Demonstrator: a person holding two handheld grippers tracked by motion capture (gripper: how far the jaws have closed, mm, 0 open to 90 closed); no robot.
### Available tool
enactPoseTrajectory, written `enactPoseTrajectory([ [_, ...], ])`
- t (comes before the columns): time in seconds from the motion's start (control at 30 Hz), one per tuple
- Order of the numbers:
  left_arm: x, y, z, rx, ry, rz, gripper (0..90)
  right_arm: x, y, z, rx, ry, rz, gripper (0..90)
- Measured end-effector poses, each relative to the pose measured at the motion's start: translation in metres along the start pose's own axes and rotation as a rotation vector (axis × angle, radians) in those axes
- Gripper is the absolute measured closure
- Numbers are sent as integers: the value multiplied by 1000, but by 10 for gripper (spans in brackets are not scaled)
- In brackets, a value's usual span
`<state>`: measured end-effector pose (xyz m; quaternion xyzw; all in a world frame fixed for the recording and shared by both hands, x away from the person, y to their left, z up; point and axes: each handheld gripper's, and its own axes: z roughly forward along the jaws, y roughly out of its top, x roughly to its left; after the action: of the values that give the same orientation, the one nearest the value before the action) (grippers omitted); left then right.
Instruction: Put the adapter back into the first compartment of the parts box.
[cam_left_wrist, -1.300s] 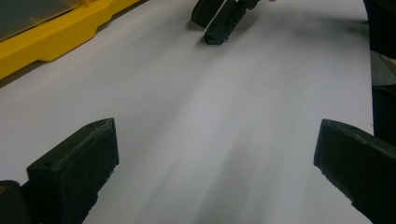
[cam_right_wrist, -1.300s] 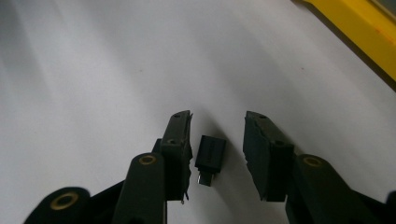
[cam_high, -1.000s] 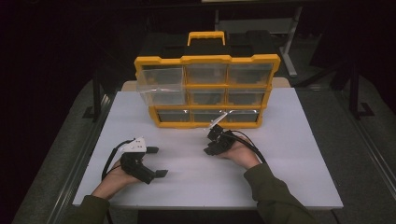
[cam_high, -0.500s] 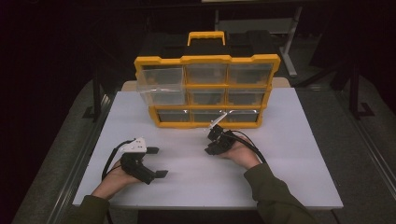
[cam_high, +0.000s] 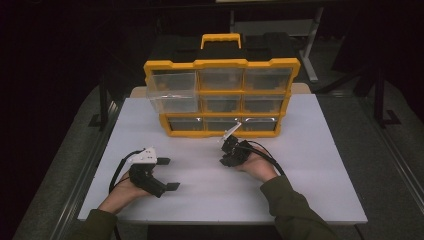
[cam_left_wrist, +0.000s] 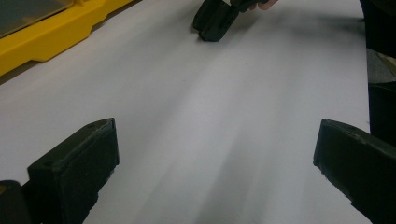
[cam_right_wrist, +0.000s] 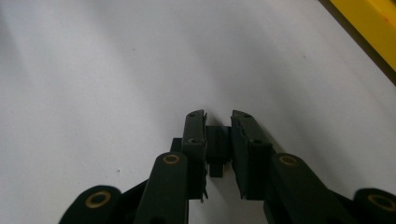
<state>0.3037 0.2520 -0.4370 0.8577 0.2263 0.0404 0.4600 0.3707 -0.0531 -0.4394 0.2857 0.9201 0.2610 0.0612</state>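
A yellow organizer (cam_high: 221, 97) with clear drawers and a yellow carry handle on top stands upright at the far edge of the white desk (cam_high: 310, 165), roughly centred between its left and right edges. Its upper left drawer (cam_high: 172, 90) sticks out toward the person, past the others. Nothing lies between the organizer and the two tools; the white top there is bare. Beyond the far edge the room is dark, with the legs of a grey stand behind the organizer.

The left gripper (cam_high: 166, 173) rests near the front left corner of the desk, held in the left hand (cam_high: 122, 192), its jaws spread wide and pointing toward the right edge with nothing between them. The right gripper (cam_high: 230, 148) sits near the middle of the desk, just in front of the organizer's bottom row, held in the right hand (cam_high: 257, 165).

The right gripper view shows what the high view cannot: the jaws stand at a narrow gap, parallel, with only a small black part of the tool itself visible between them. A strip of the organizer's yellow base crosses the upper right corner there.

In the left gripper view the two pads sit at the bottom corners, far apart, and the other tool shows at the top edge, with yellow base at upper left
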Motion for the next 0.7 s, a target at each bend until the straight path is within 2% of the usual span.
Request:
enactPoseTrajectory([
  [0.33,0,0,0,-1,-2,0,0,-1,0,0,-3,12,1,754],
  [0.5,0,0,0,-1,-1,1,0,-1,0,-1,0,2,-9,754],
  [0.7,0,0,0,-1,-3,0,0,-1,2,-7,-11,11,-8,754],
])
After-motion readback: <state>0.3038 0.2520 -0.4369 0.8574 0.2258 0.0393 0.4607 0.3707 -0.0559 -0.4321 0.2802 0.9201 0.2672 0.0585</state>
